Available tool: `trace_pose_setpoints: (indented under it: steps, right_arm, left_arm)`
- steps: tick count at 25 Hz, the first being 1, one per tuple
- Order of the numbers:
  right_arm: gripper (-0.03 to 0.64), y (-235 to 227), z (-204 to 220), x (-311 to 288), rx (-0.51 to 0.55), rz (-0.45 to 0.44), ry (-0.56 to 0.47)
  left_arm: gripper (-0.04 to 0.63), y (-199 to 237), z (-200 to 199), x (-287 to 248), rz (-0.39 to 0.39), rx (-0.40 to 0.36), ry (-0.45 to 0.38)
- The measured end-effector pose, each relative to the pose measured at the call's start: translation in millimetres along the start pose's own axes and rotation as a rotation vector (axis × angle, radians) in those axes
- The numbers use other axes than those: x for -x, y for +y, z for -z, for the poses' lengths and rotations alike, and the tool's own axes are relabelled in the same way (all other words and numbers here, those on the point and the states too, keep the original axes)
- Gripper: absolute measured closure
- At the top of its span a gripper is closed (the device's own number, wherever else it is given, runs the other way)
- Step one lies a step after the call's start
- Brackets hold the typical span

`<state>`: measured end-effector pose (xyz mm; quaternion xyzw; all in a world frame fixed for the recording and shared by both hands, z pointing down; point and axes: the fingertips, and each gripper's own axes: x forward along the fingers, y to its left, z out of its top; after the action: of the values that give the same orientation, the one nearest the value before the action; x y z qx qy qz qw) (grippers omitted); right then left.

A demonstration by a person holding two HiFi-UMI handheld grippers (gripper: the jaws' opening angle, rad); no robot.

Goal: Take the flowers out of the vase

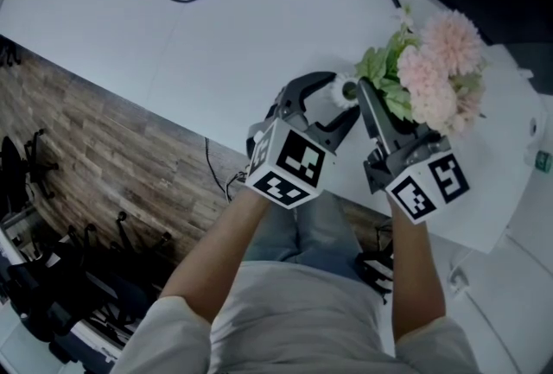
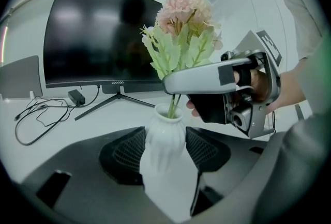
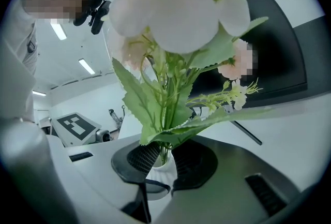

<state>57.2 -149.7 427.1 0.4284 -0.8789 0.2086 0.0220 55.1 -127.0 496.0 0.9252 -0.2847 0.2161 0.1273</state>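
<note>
Nearest, lower centre of the left gripper view: left gripper (image 2: 166, 158) clamps a white ribbed ceramic vase (image 2: 165, 130). Its mesh-padded fingers (image 2: 124, 153) are closed on the body from both sides. Judged purpose is to anchor the vase so it doesn't lift or tip when the stems are drawn.

Right gripper (image 3: 164, 158) comes in just above the vase mouth. Its fingers (image 3: 142, 158) are narrowed to a slim gap with the green stems (image 3: 164, 149) running up through it, and the pads seem to touch the bundle on both sides. Gripping low, below the leaves, looks deliberate, as the stems are firmer there than the foliage.

A bunch of pale pink artificial flowers with serrated green leaves (image 2: 183, 16) is still seated in the vase, stems inside the neck. The blooms are rounded and fluffy, with small white sprigs to one side. In the head view they sit at upper right, beyond both grippers. Nothing is lifted yet, so the pull is the step in hand.

The vase rests on a white desk (image 1: 173, 35).

Farthest, upper left of the left gripper view: a dark curved monitor on a splayed stand (image 2: 98, 36), screen off.
</note>
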Motion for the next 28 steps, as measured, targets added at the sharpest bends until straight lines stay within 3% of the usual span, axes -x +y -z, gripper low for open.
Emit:
trace_pose_setpoints:
  steps: [28]
  right_arm:
    - [0.532, 6, -34, 23, 0.03, -0.004, -0.025]
  left_arm:
    - [0.347, 0, 5, -1, -0.004, -0.001, 0.005]
